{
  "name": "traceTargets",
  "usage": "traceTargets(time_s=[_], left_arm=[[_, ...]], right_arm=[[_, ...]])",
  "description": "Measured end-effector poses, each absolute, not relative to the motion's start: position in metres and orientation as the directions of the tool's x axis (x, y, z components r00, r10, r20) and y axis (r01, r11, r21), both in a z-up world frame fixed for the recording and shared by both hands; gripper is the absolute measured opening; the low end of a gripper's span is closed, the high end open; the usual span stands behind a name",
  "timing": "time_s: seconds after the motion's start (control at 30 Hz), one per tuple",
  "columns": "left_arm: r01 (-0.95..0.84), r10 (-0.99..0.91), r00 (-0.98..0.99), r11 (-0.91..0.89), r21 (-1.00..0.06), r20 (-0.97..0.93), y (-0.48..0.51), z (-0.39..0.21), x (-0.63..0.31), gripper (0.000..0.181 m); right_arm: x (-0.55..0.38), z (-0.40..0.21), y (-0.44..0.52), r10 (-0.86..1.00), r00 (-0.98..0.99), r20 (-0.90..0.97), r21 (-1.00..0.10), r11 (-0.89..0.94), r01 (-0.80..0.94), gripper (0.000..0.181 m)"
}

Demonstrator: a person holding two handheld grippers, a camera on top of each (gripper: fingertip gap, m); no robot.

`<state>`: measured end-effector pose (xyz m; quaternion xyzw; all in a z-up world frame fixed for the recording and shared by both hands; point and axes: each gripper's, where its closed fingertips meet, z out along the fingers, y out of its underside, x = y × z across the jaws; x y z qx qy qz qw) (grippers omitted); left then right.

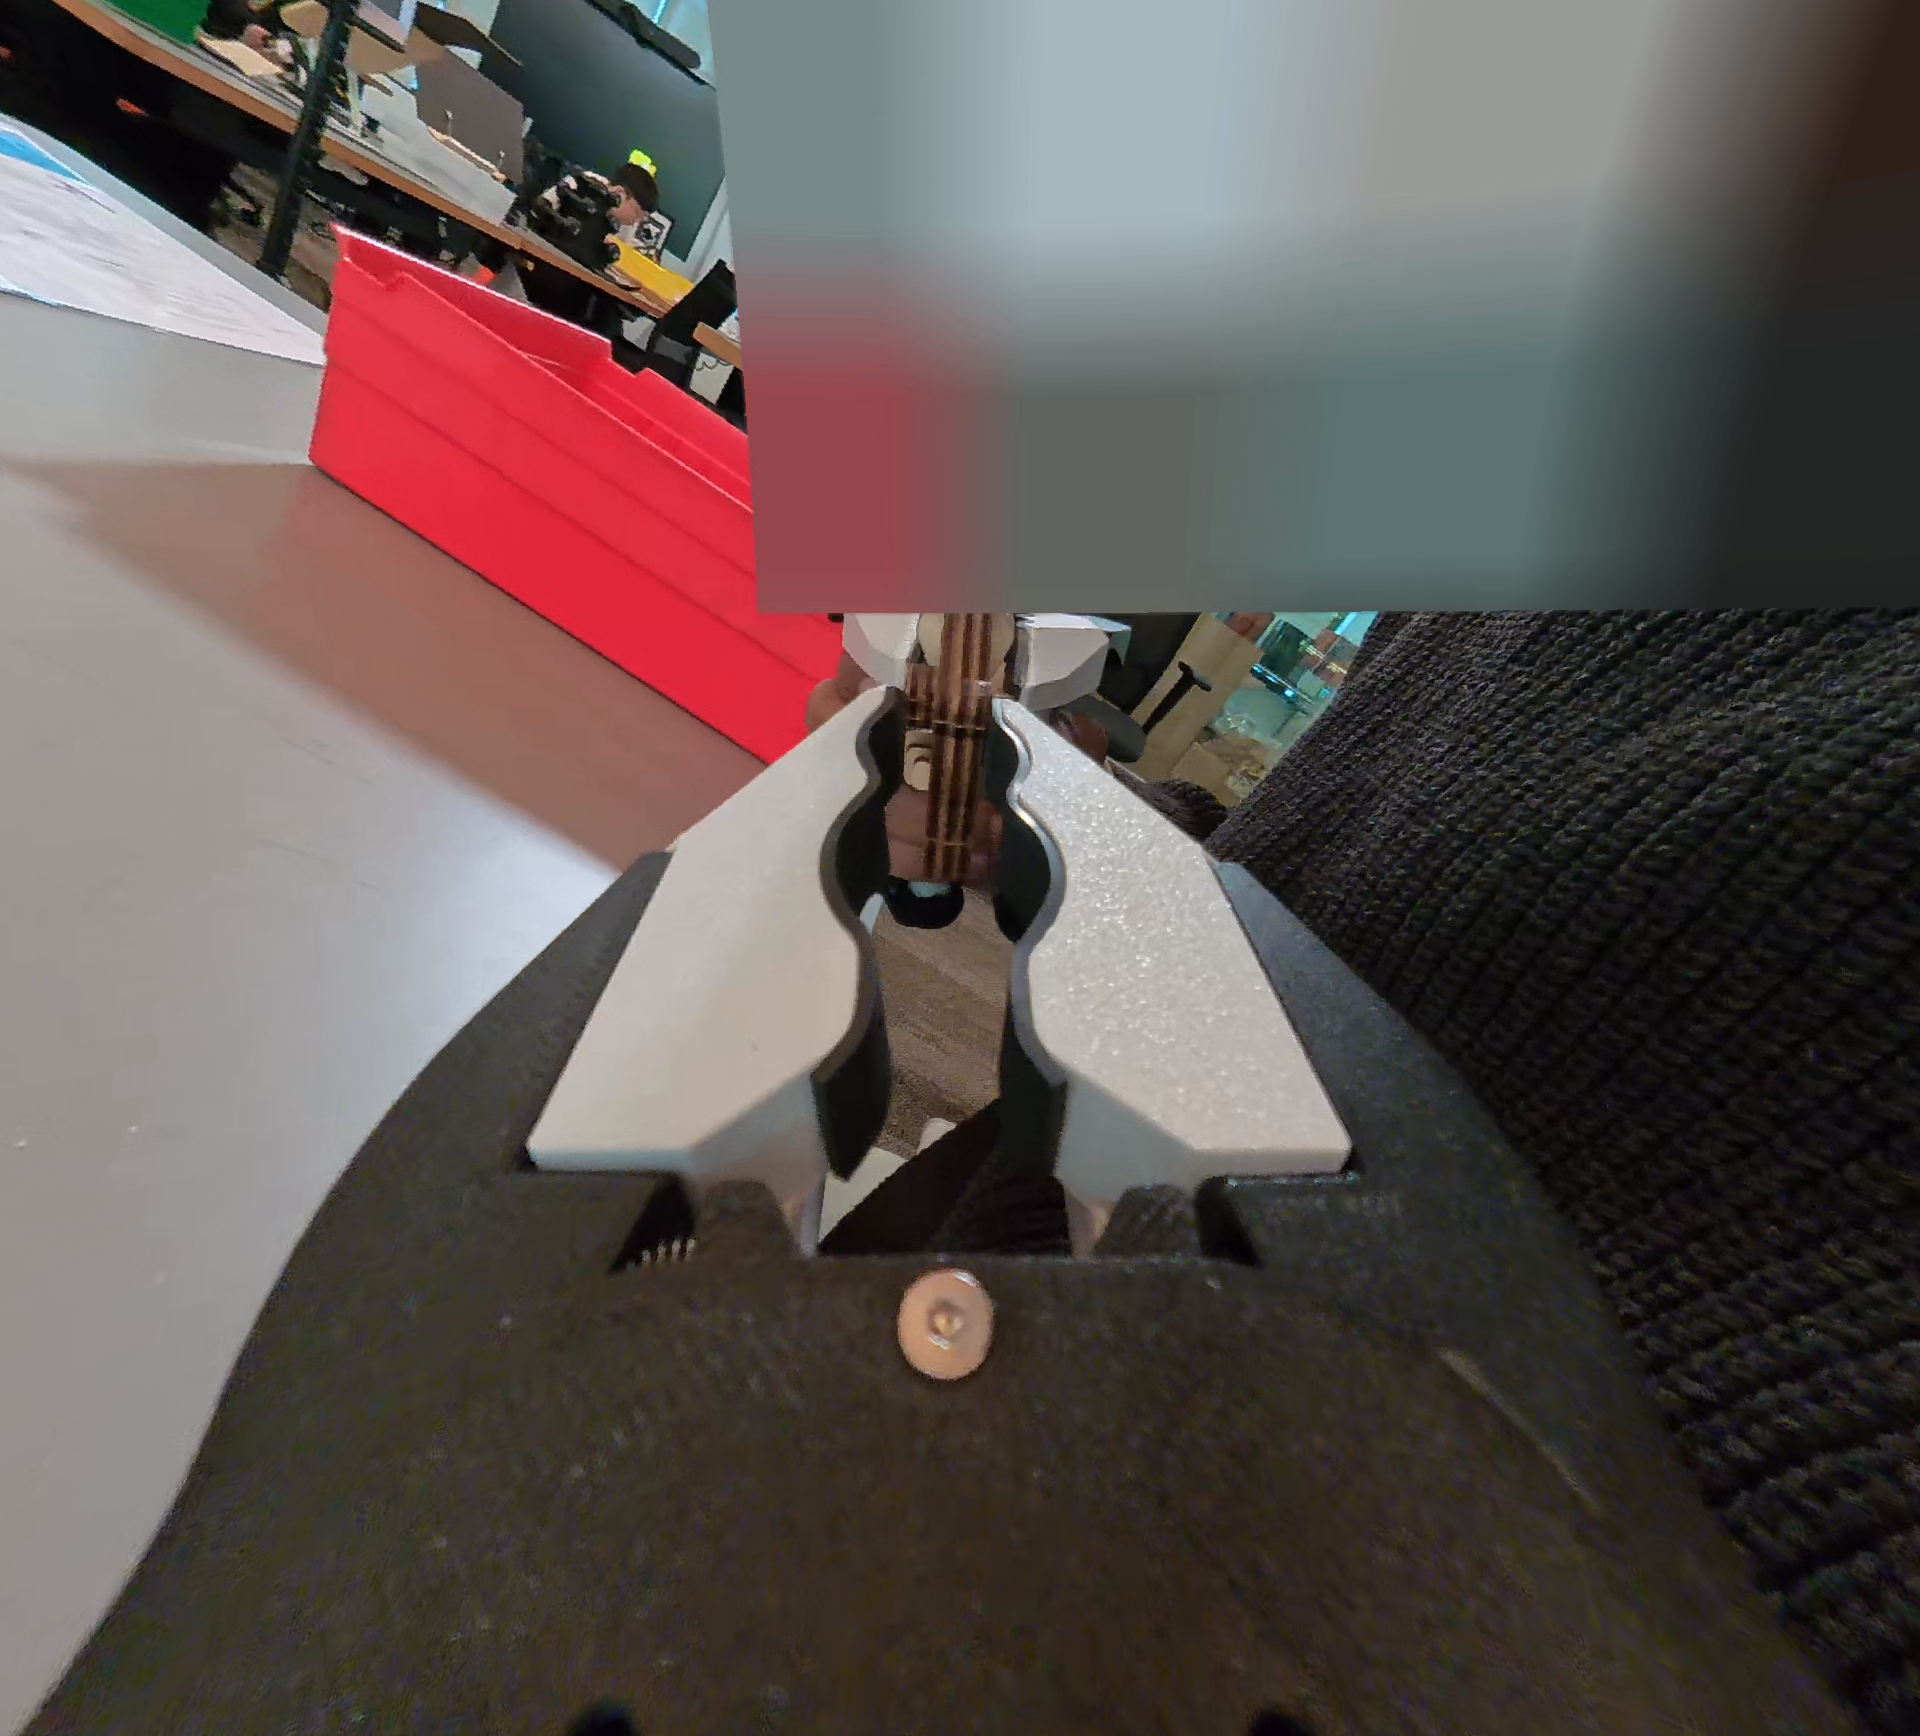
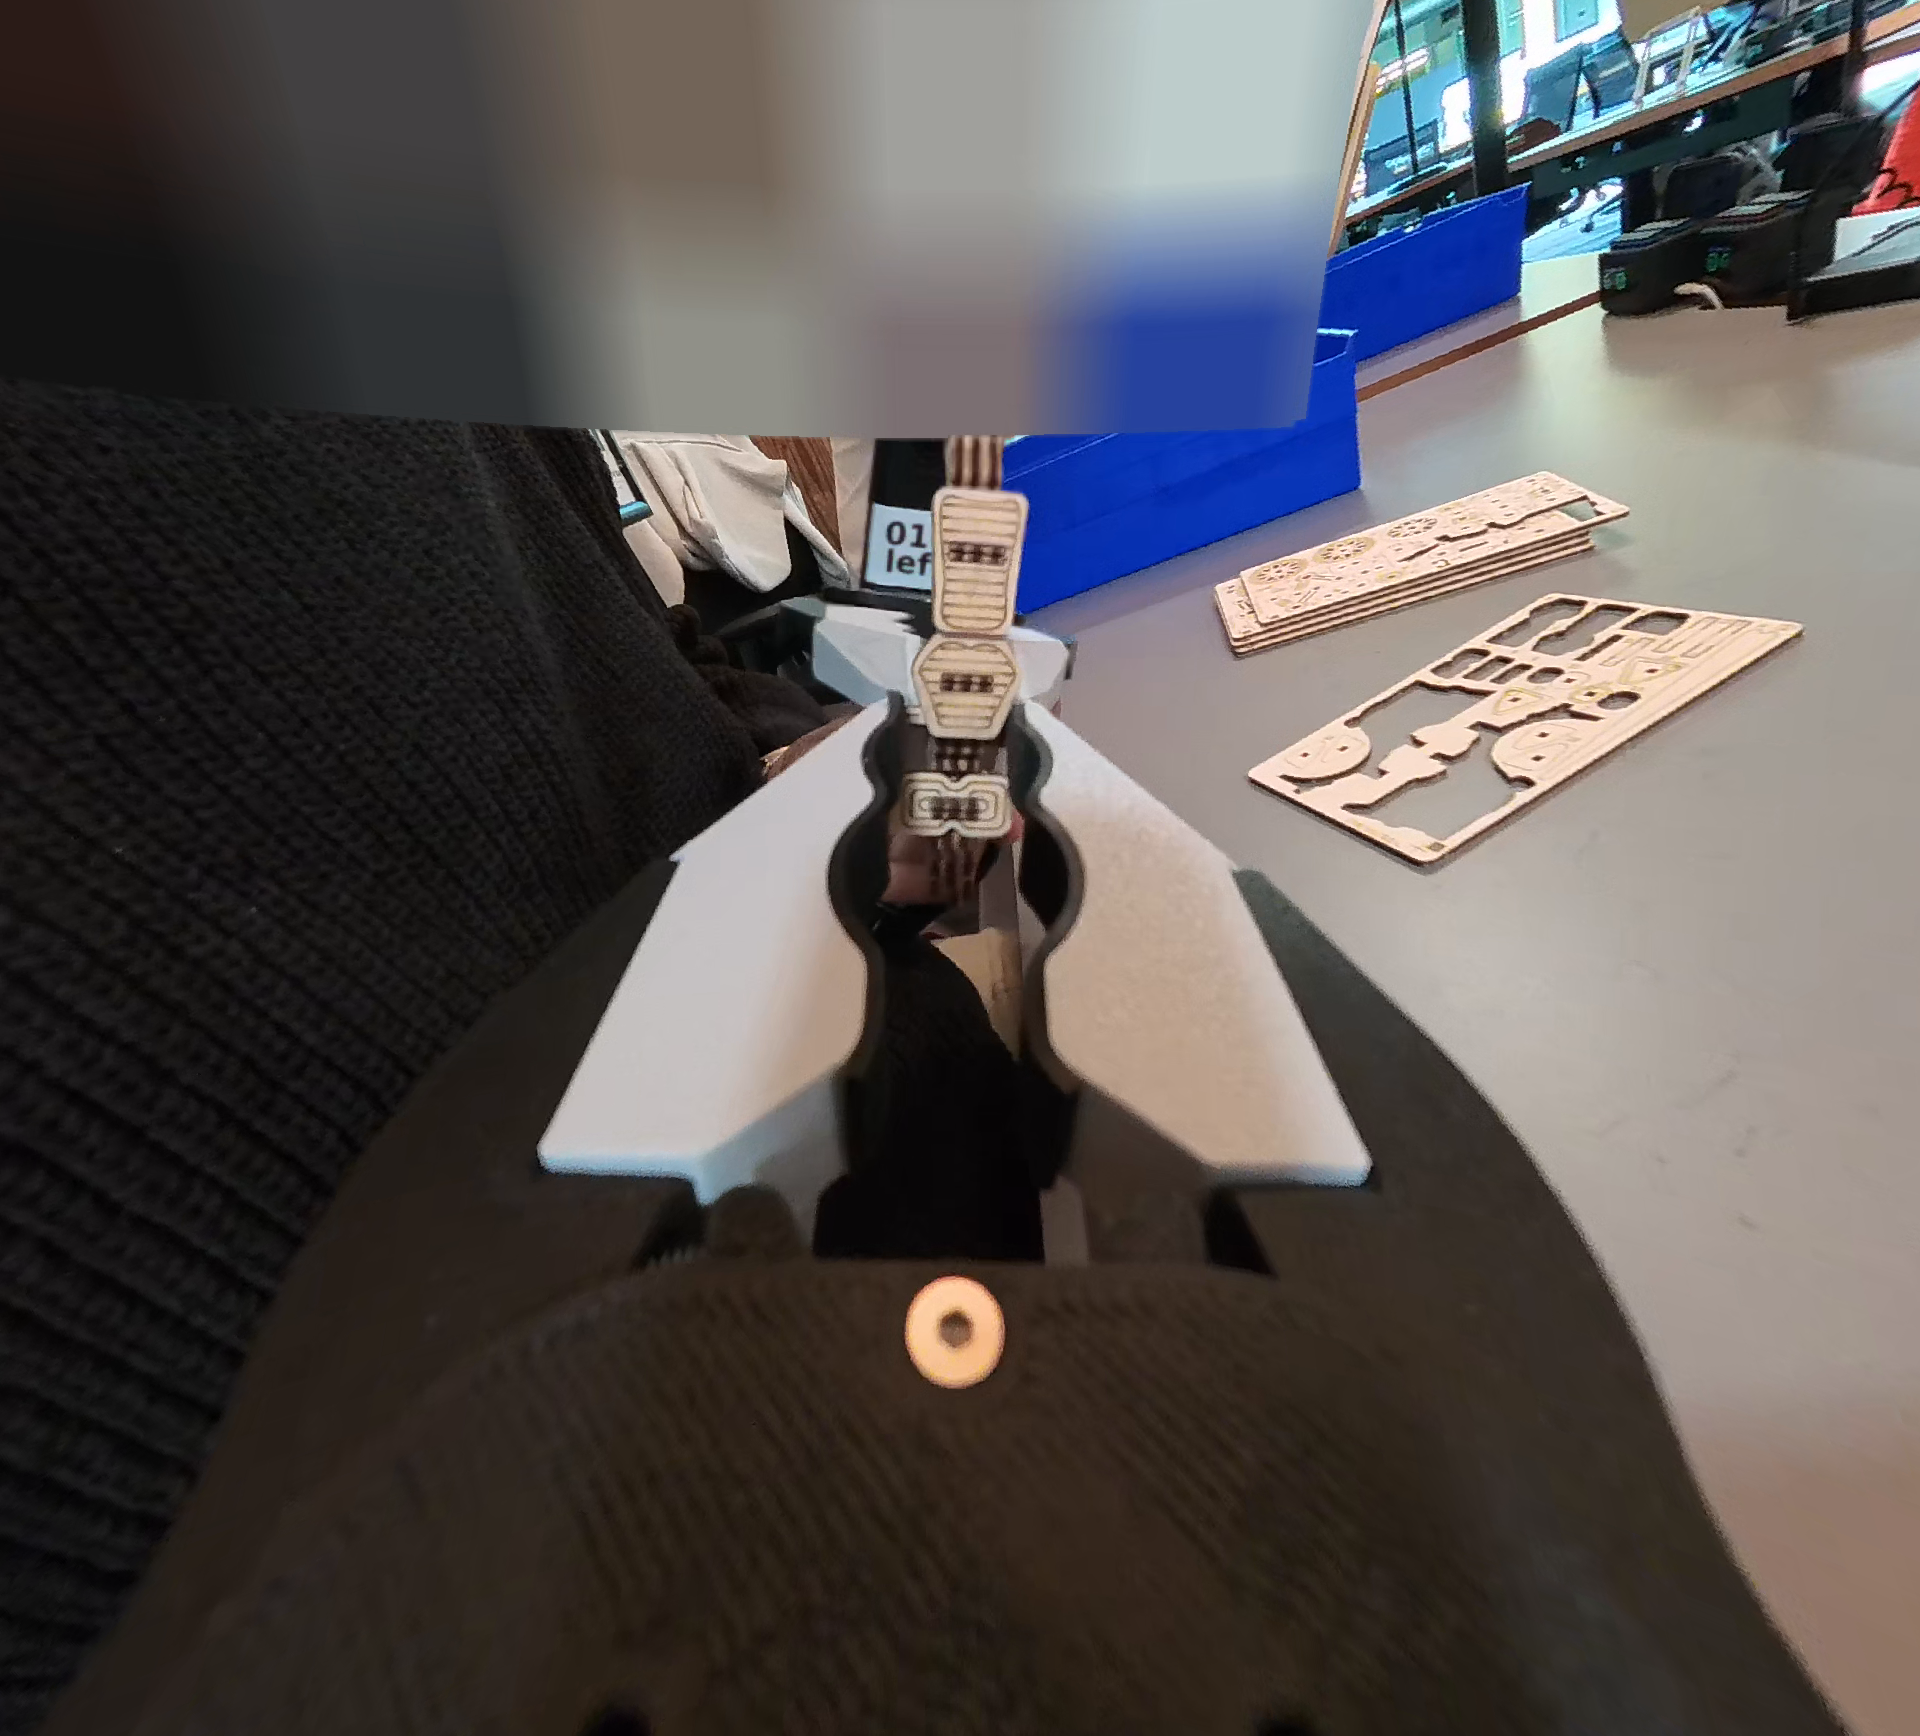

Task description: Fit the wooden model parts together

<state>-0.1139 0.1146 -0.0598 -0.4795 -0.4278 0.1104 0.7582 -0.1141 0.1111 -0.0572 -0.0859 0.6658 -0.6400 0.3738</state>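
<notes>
- The left tongs [image 1: 943,718] are closed on the wooden model [image 1: 943,787], their white tips pinching its layered, dark-striped edge from either side.
- The right tongs [image 2: 956,720] are clamped on the same wooden model [image 2: 968,616] from the opposite side; in this view its pale engraved panels stand upright above the tips, stacked one over another.
- The model is held up between the two pairs of tongs, off the desk [image 1: 208,855], close in front of the person holding them.
- Just past the model, each view shows the white tips of the other tongs meeting it head-on.
- A black knitted sleeve [image 1: 1621,1063] crowds the right of the left wrist view and the same knit [image 2: 312,855] fills the left of the right wrist view, hiding what lies behind.
- Bits of fingers show in the gap behind the model; how they hold it I cannot tell.
- A red bin [image 1: 540,481] sits on the desk to the left, well apart from the model.
- A blue bin [image 2: 1184,491] stands on the desk beyond the right tongs.
- Nearer, to the right, a punched-out wooden sheet [image 2: 1527,720] lies flat, and behind it a stack of uncut sheets [image 2: 1413,564], near each other but apart.
- Beyond the bins are other desks with monitors and clutter.
</notes>
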Motion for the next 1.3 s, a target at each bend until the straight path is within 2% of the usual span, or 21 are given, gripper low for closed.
traceTargets(time_s=[0.57, 1.3], left_arm=[[0.274, 0.528, 0.650, 0.508, -0.817, 0.546, 0.1216, -0.0583, -0.1095, 0.024], [0.262, 0.557, 0.645, 0.483, -0.836, 0.524, 0.1173, -0.0590, -0.1107, 0.013]], right_arm=[[-0.1111, -0.0577, 0.1115, -0.594, -0.712, -0.374, -0.924, 0.173, 0.341, 0.015], [-0.1118, -0.0538, 0.1117, -0.601, -0.704, -0.379, -0.919, 0.157, 0.361, 0.017]])
